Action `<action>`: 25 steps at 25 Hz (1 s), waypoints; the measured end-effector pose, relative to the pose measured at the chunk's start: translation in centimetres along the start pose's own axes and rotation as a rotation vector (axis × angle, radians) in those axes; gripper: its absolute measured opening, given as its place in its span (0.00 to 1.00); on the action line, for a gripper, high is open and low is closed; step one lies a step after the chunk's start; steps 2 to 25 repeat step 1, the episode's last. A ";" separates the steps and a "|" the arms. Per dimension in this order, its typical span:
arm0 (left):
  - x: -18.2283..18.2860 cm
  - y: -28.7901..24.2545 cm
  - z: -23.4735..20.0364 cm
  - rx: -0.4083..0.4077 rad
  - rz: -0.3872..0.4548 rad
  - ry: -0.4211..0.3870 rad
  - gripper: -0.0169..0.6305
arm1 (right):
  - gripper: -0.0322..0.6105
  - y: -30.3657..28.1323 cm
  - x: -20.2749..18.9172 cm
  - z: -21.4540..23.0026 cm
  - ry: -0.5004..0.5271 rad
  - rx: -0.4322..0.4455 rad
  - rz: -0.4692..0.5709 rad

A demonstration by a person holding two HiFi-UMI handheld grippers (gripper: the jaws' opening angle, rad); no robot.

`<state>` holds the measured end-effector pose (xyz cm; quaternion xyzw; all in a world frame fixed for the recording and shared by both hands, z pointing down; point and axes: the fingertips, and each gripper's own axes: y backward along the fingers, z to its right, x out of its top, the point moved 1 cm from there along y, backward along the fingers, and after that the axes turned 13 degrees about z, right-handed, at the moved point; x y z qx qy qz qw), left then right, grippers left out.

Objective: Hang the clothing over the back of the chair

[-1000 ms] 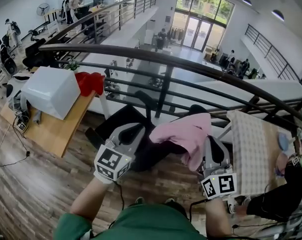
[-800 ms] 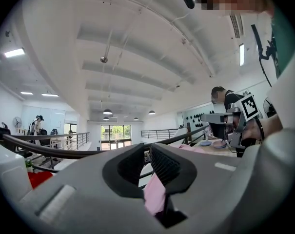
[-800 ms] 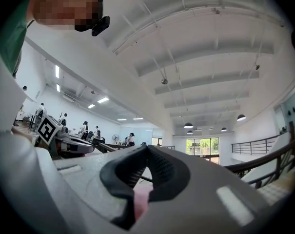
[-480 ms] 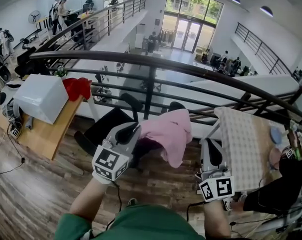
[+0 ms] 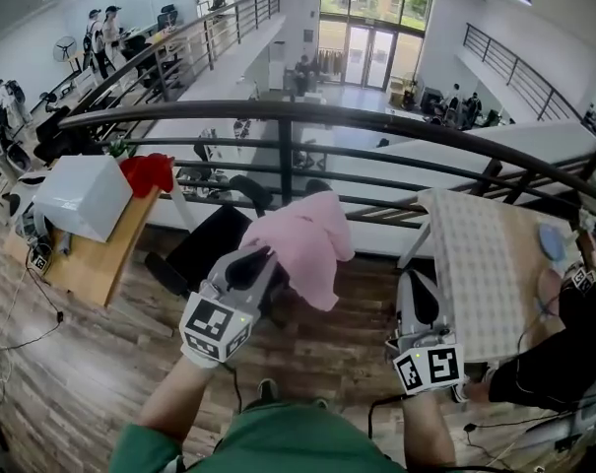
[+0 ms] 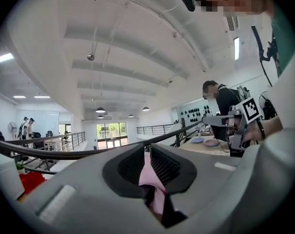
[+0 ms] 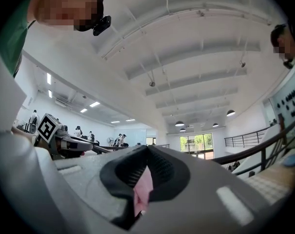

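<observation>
The pink clothing (image 5: 299,242) hangs bunched in the air over a black office chair (image 5: 207,249), whose backrest (image 5: 252,191) shows just left of it. My left gripper (image 5: 261,257) is at the cloth's lower left edge. In the left gripper view my left gripper (image 6: 149,179) is shut on a pink fold (image 6: 148,175). My right gripper (image 5: 413,286) is to the right, beside the checked table. In the right gripper view my right gripper (image 7: 142,186) is shut on a strip of pink cloth (image 7: 143,189). The head view does not show the cloth reaching the right jaws.
A dark railing (image 5: 288,116) runs across just beyond the chair. At the left, a wooden desk (image 5: 91,264) carries a white box (image 5: 81,195) and a red item (image 5: 150,172). A checked-cloth table (image 5: 475,264) and a person in black (image 5: 554,363) are at the right.
Both grippers and the pink clothing have shifted left, away from the checked table. The cloth now sits higher, over the black chair, and farther from the right gripper.
</observation>
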<state>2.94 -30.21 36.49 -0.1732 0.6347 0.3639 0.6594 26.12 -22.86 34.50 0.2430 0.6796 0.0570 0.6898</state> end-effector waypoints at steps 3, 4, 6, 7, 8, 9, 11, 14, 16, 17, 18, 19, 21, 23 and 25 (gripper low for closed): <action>-0.1 -0.2 0.9 0.002 -0.007 -0.003 0.10 | 0.05 0.7 -0.1 0.8 -0.008 -0.004 -0.001; -0.1 -0.2 0.9 0.002 -0.007 -0.003 0.10 | 0.05 0.7 -0.1 0.8 -0.008 -0.004 -0.001; -0.1 -0.2 0.9 0.002 -0.007 -0.003 0.10 | 0.05 0.7 -0.1 0.8 -0.008 -0.004 -0.001; -0.1 -0.2 0.9 0.002 -0.007 -0.003 0.10 | 0.05 0.7 -0.1 0.8 -0.008 -0.004 -0.001; -0.1 -0.2 0.9 0.002 -0.007 -0.003 0.10 | 0.05 0.7 -0.1 0.8 -0.008 -0.004 -0.001; -0.1 -0.2 0.9 0.002 -0.007 -0.003 0.10 | 0.05 0.7 -0.1 0.8 -0.008 -0.004 -0.001; -0.1 -0.2 0.9 0.002 -0.007 -0.003 0.10 | 0.05 0.7 -0.1 0.8 -0.008 -0.004 -0.001; -0.1 -0.2 0.9 0.002 -0.007 -0.003 0.10 | 0.05 0.7 -0.1 0.8 -0.008 -0.004 -0.001; -0.1 -0.2 0.9 0.002 -0.007 -0.003 0.10 | 0.05 0.7 -0.1 0.8 -0.008 -0.004 -0.001; -0.1 -0.2 0.9 0.002 -0.007 -0.003 0.10 | 0.05 0.7 -0.1 0.8 -0.008 -0.004 -0.001; -0.1 -0.2 0.9 0.002 -0.007 -0.003 0.10 | 0.05 0.7 -0.1 0.8 -0.008 -0.004 -0.001; -0.1 -0.2 0.9 0.002 -0.007 -0.003 0.10 | 0.05 0.7 -0.1 0.8 -0.008 -0.004 -0.001; -0.1 -0.2 0.9 0.002 -0.007 -0.003 0.10 | 0.05 0.7 -0.1 0.8 -0.008 -0.004 -0.001; -0.1 -0.2 0.9 0.002 -0.007 -0.003 0.10 | 0.05 0.7 -0.1 0.8 -0.008 -0.004 -0.001; -0.1 -0.2 0.9 0.002 -0.007 -0.003 0.10 | 0.05 0.7 -0.1 0.8 -0.008 -0.004 -0.001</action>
